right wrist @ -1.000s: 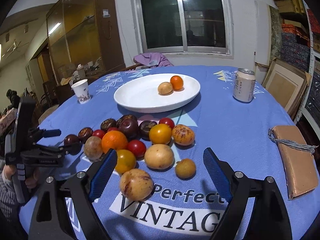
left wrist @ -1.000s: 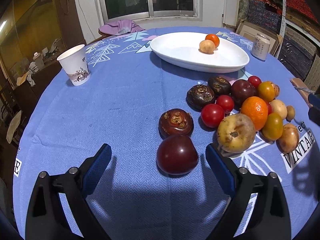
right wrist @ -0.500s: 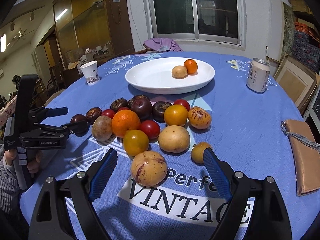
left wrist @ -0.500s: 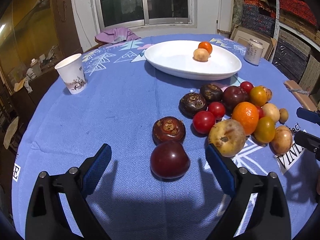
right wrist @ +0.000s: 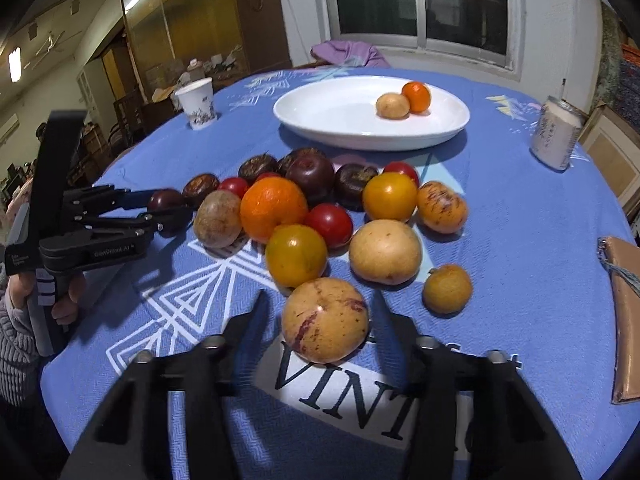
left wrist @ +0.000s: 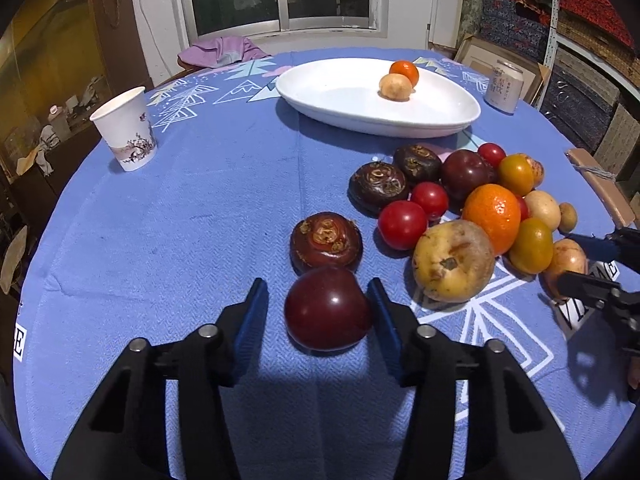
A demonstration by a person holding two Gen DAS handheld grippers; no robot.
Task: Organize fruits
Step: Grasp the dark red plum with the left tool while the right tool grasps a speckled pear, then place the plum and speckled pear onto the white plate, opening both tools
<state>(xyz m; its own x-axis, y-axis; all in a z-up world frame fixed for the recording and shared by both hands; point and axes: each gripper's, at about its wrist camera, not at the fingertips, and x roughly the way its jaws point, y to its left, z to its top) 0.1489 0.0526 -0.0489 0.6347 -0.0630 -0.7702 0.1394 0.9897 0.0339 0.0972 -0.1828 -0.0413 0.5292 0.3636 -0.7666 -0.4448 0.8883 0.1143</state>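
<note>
A dark red plum lies on the blue tablecloth between the closing jaws of my left gripper. The right pad touches it and a gap shows at the left pad. Just beyond sits a brown water chestnut. My right gripper is also closing, around a speckled yellow fruit, with thin gaps at both pads. Behind it lies a heap of fruit with an orange and red tomatoes. The white plate at the back holds a small orange and a pale fruit.
A paper cup stands at the left and a drink can at the right of the plate. A tan pouch lies near the right table edge. A purple cloth hangs at the far edge. A person's hand holds the left gripper's handle.
Both grippers' jaws have narrowed from wide open to close around their fruits. The right gripper has come forward and down onto the speckled fruit. The left gripper has stayed about where it was.
</note>
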